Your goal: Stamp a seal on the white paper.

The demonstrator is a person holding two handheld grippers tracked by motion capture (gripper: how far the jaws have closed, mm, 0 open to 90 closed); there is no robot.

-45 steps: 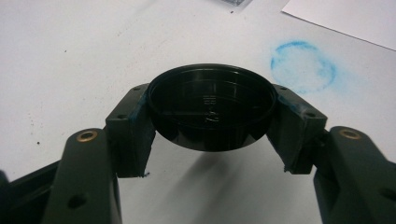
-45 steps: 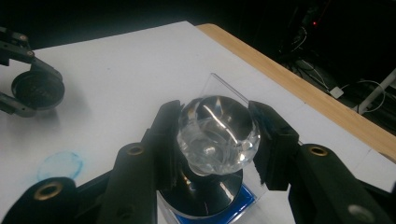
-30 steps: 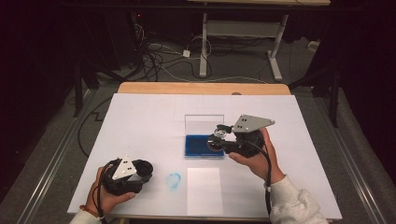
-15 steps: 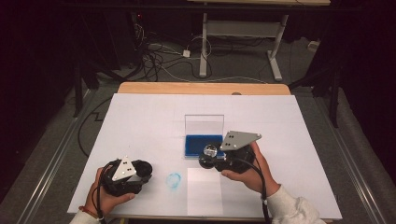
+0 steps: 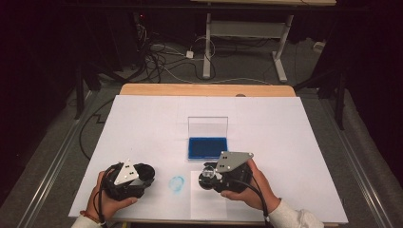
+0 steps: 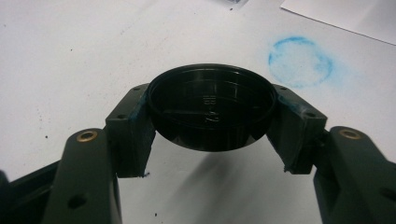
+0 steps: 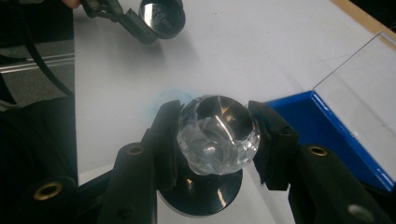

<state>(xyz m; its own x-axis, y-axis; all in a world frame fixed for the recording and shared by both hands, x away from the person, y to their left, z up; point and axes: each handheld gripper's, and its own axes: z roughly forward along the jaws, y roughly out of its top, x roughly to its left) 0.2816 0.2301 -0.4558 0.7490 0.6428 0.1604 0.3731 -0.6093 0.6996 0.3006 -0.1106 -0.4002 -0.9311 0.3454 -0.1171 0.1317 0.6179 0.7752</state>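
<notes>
You looked down from above your table edge; each gripper camera sat close along its jaws, and all three shared the blue ring stain (image 5: pixel 177 183).

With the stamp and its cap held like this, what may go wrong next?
1. The right hand-held gripper grips the clear stamp handle on curved, shiny sides; it might slip.
2. The left hand-held gripper pinches the black cap only at its rim.
3. A blue ring mark already stains the table sheet; more smears are possible.
</notes>
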